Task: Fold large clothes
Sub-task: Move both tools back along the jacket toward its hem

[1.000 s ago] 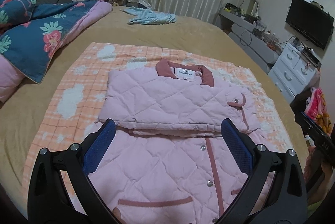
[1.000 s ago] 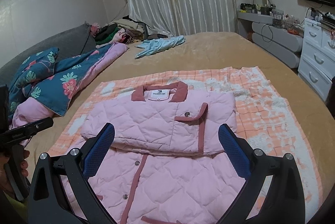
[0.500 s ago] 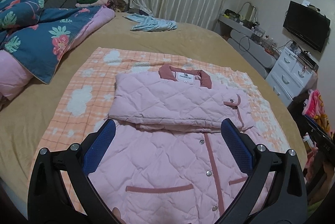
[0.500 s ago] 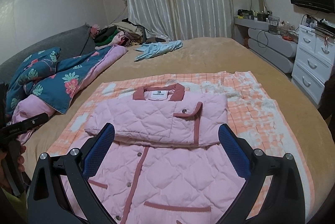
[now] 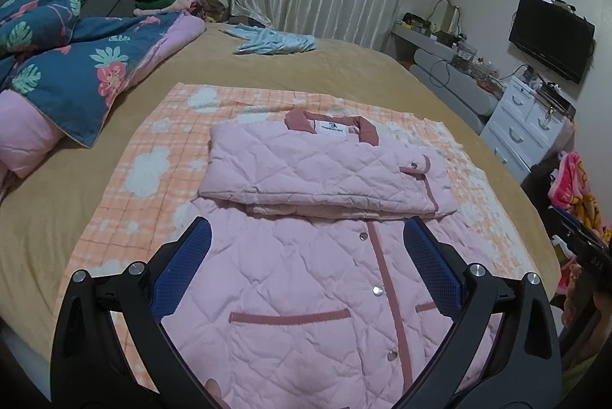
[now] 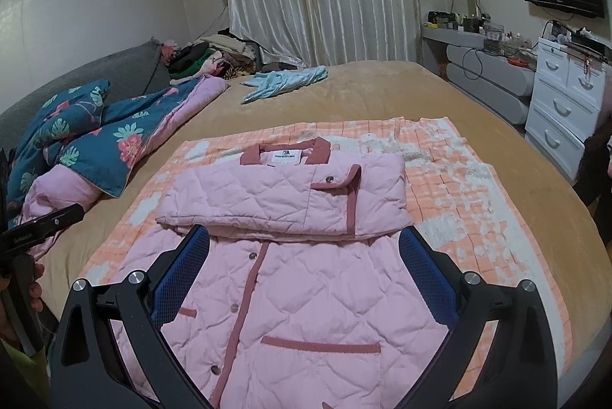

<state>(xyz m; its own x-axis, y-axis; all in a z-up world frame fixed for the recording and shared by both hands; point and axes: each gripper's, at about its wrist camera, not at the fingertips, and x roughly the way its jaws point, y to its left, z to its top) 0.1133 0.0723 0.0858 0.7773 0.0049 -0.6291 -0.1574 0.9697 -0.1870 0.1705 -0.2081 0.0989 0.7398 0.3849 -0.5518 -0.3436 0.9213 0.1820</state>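
Neck label (image 5: 332,127) of the pink quilted jacket (image 5: 306,279): white, sewn between the two dark-pink collar flaps, a small dark logo over one line of dark print. Characters too small to read in either view. Same label in the right wrist view (image 6: 284,155), no clearer.

Black handle (image 6: 42,223) left of the jacket: pale lettering on its side, blurred, illegible.

No other text legible.
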